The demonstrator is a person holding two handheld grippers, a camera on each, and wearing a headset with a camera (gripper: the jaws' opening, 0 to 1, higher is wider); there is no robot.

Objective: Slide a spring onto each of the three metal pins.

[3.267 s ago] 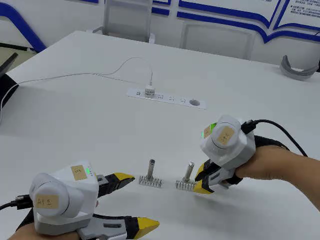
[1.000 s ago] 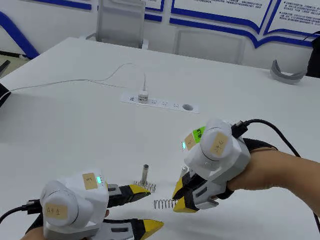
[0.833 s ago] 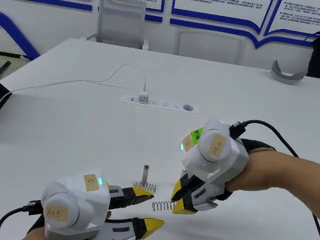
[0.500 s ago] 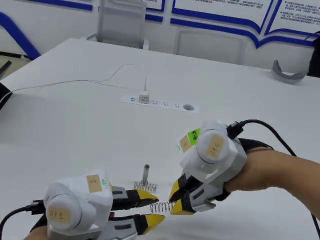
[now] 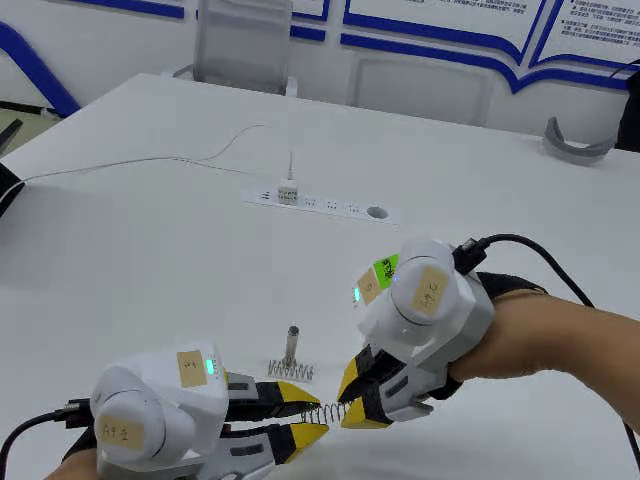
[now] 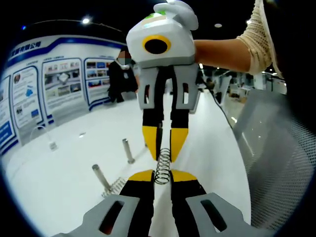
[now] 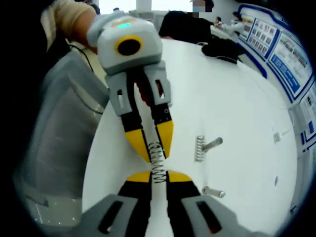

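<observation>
Horizontally, a thin silvery spring (image 5: 328,410) bridges left gripper (image 5: 313,414) and right gripper (image 5: 349,404).

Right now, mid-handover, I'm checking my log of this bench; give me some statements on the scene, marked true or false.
The left gripper and the right gripper both grip one spring, an end each. True.
That spring is already on a pin. False: it spans the gap between the two grippers, threaded on nothing.
A second spring lies on the table at the foot of an upright pin. True.
Nothing is plugged into the power strip. False: a white plug sits in it.
</observation>
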